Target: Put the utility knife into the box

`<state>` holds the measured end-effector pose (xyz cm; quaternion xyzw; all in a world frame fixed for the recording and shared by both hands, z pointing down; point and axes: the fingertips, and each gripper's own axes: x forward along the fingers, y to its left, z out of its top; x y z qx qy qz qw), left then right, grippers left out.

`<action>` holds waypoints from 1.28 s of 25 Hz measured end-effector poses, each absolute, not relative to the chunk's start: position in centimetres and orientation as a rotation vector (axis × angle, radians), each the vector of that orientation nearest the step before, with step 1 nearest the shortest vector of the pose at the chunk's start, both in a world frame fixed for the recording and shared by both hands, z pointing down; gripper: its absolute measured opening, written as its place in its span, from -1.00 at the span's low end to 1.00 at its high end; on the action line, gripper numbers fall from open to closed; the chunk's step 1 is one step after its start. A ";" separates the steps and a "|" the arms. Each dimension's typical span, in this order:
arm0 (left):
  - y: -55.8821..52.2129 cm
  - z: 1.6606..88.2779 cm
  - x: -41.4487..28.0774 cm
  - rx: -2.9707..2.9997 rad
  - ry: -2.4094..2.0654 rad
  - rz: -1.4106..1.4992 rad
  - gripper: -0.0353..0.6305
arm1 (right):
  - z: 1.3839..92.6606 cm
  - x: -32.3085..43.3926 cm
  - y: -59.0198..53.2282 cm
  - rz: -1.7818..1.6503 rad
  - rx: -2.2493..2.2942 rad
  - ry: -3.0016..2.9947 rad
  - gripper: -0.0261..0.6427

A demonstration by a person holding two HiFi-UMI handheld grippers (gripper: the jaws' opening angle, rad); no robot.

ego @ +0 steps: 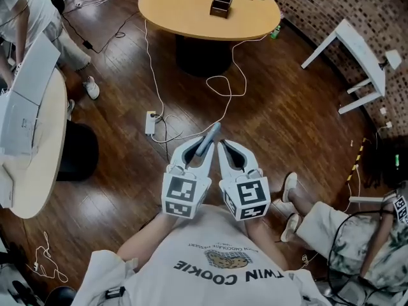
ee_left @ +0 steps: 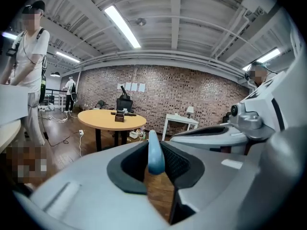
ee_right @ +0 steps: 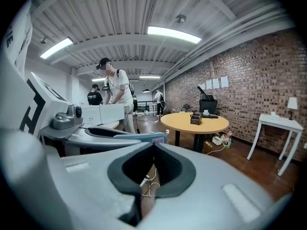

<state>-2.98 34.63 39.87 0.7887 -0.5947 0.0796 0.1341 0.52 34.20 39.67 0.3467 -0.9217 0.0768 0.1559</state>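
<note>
My left gripper (ego: 203, 148) is shut on a blue-grey utility knife (ego: 208, 138), which sticks out forward past the fingertips. In the left gripper view the knife (ee_left: 155, 152) stands on edge between the dark pads. My right gripper (ego: 224, 148) sits close beside the left one, shut and holding nothing, and its tips meet in the right gripper view (ee_right: 154, 145). The knife's end (ee_right: 154, 139) shows there to the left. A small dark box (ego: 221, 4) stands on the round wooden table (ego: 185, 14), far ahead of both grippers. The box (ee_left: 119, 116) also shows in the right gripper view (ee_right: 195, 118).
A white cable and power strip (ego: 150, 122) lie on the wood floor between me and the round table. A white table (ego: 32, 152) stands at the left, a small white side table (ego: 357, 62) at the right. A person (ego: 331, 228) sits at the right; another stands far left.
</note>
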 end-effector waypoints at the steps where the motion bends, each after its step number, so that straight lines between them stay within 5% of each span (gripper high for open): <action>1: 34.2 39.9 -3.7 2.283 -1.725 0.224 -0.67 | 39.6 -0.2 33.7 0.217 0.991 -2.638 -0.92; 16: 25.9 41.0 -7.5 2.227 -1.777 0.248 -0.67 | 40.5 -4.4 25.0 0.232 0.926 -2.677 -0.92; 32: 7.4 41.1 -1.6 2.192 -1.857 0.354 -0.67 | 41.4 1.3 6.8 0.260 0.808 -2.737 -0.92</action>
